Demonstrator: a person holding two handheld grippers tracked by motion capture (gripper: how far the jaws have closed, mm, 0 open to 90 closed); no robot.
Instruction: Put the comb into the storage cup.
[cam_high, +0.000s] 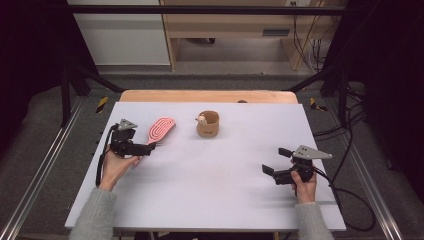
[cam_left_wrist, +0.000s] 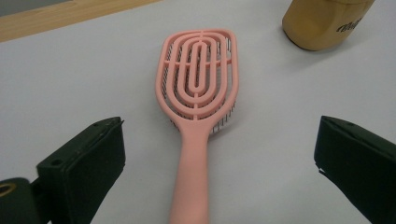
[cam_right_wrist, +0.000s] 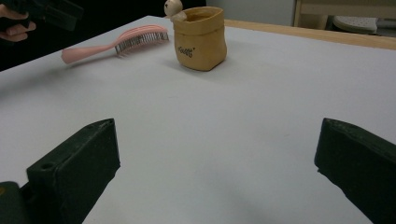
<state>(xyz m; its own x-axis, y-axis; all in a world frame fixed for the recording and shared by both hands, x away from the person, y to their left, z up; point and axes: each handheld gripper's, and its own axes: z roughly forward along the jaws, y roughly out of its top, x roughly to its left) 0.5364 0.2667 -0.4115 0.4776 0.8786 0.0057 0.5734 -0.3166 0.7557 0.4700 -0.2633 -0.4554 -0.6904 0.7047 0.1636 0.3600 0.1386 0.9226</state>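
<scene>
1. High view: the pink hairbrush (cam_high: 160, 130) lies flat on the white table (cam_high: 210, 175), left of centre, head pointing away from the person. The left gripper (cam_high: 150, 147) sits at the handle end. Its jaw spread cannot be read here. A tan pouch (cam_high: 208, 125) with a small figure at its rim stands near the brush, to its right. The right gripper (cam_high: 275, 161), well apart from both, holds nothing, its jaws spread wide.

2. Left gripper view: the left gripper's jaws stand wide apart, one on each side of the hairbrush's (cam_left_wrist: 198, 102) handle. Neither jaw touches it, and the handle runs down the middle of the gap. Bristles face the table.

3. Right gripper view: the right gripper's jaws are wide apart over bare table. The hairbrush (cam_right_wrist: 119, 44) lies far off, beside the pouch (cam_right_wrist: 200, 39).
</scene>
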